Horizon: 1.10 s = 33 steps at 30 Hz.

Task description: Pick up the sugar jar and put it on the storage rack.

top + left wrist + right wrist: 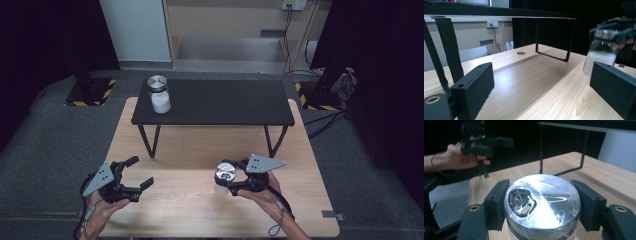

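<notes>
We see the right gripper (540, 205) fingers (496, 203) clamped on a silver-lidded jar (542, 200) at the near tabletop (200, 150); the left gripper (131, 176) fingers spread wide, empty.

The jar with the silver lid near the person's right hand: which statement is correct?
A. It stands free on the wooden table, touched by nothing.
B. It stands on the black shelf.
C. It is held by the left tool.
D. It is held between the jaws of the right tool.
D: in the right gripper view, the two black jaws of the right tool press on both sides of the jar, just under its lid; the left tool is open and apart.
</notes>
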### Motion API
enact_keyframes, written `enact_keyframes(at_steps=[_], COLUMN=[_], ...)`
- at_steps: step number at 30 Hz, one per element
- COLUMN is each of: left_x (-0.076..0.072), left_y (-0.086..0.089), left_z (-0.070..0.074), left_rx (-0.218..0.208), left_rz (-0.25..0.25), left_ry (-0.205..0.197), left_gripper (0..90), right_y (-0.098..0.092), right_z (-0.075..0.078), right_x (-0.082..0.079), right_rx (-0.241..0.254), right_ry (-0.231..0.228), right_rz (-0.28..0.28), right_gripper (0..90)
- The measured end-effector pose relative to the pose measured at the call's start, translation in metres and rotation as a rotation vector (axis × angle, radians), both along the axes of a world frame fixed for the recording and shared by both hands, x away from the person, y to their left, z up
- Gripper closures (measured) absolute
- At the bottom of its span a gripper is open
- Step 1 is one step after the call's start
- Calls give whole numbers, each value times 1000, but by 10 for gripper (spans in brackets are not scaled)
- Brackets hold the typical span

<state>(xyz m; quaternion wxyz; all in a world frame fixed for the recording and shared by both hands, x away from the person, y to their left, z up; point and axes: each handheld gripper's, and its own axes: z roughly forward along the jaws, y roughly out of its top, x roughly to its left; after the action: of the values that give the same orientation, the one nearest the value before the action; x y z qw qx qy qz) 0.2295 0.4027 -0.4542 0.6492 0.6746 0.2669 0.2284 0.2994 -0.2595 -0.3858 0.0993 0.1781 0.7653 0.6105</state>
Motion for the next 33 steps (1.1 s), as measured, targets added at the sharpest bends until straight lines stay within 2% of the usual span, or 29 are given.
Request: enact_keyframes(at_steps=[7, 15, 26, 33], left_x=[1, 1, 1, 0], left_y=[0, 0, 1, 2], left_z=[0, -1, -2, -3], left_rx=[1, 1, -6, -13], left_rz=[-1, -2, 4, 15], left_ry=[3, 7, 13, 17], left_gripper=[42, 42, 42, 42], right_y=[-13, -27, -46, -48], right_z=[33, 66, 110, 131], right_x=[-2, 1, 24, 41], right_rx=[-14, -3, -6, -25], right_ry=[-12, -11, -42, -66], right_rz=[-51, -87, -45, -24], right_gripper=[349, 349, 349, 349])
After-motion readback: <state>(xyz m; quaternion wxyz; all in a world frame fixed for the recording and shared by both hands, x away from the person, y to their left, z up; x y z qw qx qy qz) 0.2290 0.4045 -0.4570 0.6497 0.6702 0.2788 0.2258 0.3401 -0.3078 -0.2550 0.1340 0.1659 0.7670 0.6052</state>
